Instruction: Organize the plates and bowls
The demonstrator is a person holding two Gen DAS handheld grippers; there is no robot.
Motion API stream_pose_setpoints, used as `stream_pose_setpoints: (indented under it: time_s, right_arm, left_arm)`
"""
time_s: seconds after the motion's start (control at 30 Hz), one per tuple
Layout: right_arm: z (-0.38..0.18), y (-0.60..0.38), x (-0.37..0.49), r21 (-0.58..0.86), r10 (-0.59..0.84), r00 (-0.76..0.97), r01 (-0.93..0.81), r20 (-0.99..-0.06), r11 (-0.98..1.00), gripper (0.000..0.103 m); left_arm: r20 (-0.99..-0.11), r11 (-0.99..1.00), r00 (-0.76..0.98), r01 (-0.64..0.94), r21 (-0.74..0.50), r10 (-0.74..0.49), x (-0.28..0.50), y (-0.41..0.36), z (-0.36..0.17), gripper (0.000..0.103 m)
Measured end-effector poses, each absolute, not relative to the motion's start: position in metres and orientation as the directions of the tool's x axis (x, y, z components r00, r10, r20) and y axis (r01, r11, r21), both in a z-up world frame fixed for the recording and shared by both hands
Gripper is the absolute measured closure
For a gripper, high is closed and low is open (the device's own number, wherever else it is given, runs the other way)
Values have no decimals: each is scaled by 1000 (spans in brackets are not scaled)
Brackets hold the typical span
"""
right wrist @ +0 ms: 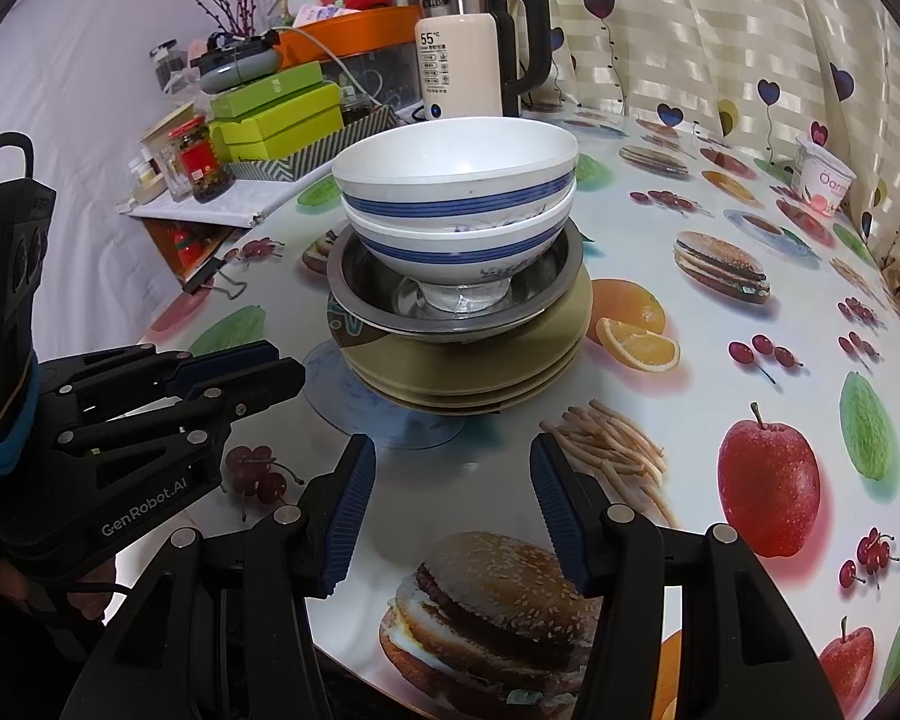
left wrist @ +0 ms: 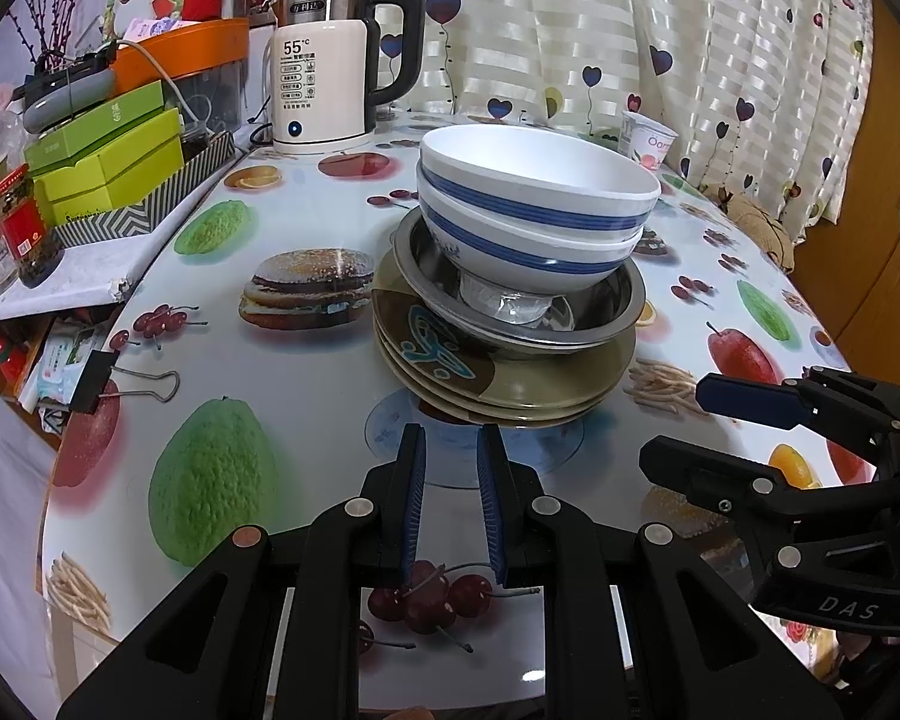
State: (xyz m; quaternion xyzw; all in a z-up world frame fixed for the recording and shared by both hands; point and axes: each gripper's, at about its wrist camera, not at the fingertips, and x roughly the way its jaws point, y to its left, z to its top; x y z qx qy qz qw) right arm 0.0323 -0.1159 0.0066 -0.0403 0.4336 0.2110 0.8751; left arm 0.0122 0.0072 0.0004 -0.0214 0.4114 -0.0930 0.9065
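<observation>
One stack stands mid-table: two nested white bowls with blue stripes, upper (left wrist: 540, 174) (right wrist: 456, 174) and lower (left wrist: 528, 252) (right wrist: 450, 246), sit in a steel bowl (left wrist: 618, 300) (right wrist: 354, 282). Under it lie olive-brown plates (left wrist: 510, 384) (right wrist: 480, 372). My left gripper (left wrist: 450, 438) (right wrist: 288, 363) hovers just short of the stack's near left side, jaws drawn nearly together with nothing between them. To its right, my right gripper (right wrist: 450, 450) (left wrist: 672, 423) stands open and empty, facing the plates' near rim without touching.
The round table (left wrist: 306, 408) wears a glossy fruit-and-burger print cloth. A white kettle (left wrist: 324, 72) (right wrist: 462, 60) stands at the back, green boxes (left wrist: 108, 156) and a jar (left wrist: 21, 222) on a side shelf. A binder clip (left wrist: 126, 384) grips the left edge; a yoghurt cup (right wrist: 825, 177) stands far right.
</observation>
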Motion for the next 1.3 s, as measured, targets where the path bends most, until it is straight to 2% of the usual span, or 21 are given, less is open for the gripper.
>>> stream_pose_setpoints:
  time_s: [1.3]
  right_arm:
    - [7, -117, 36, 113, 334, 532, -403, -778, 908, 49]
  left_arm:
    - [-740, 982, 646, 148, -118, -187, 15, 6, -1, 85]
